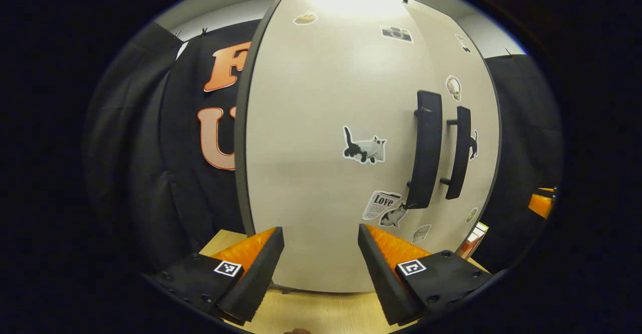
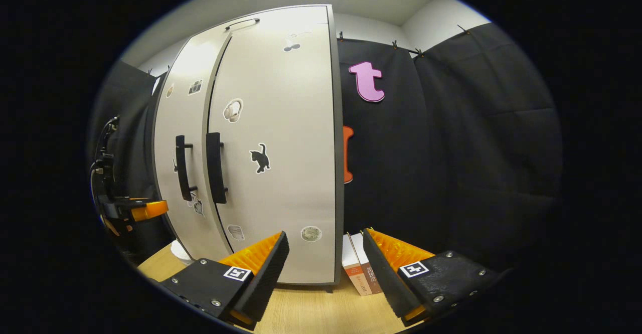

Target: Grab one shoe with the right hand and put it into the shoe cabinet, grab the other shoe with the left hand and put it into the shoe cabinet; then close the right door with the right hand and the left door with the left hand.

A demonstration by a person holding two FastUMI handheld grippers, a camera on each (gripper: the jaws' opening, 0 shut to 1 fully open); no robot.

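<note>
**Both cabinet doors closed, both grippers empty**

Spread fingers of the left gripper (image 1: 321,269) sit lowest in the left gripper view, holding nothing, above a pale wooden counter (image 1: 311,314). Just ahead stands the shoe cabinet (image 1: 311,173), its left door (image 1: 321,123) and right door (image 1: 476,123) shut, two dark vertical handles (image 1: 426,151) side by side, stickers scattered across both. In the right gripper view, the right gripper (image 2: 326,269) likewise hangs parted and empty before the cabinet's right door. Small boxes (image 2: 358,269) stand on the counter beside the cabinet. Any shoes are hidden behind the doors.
</note>
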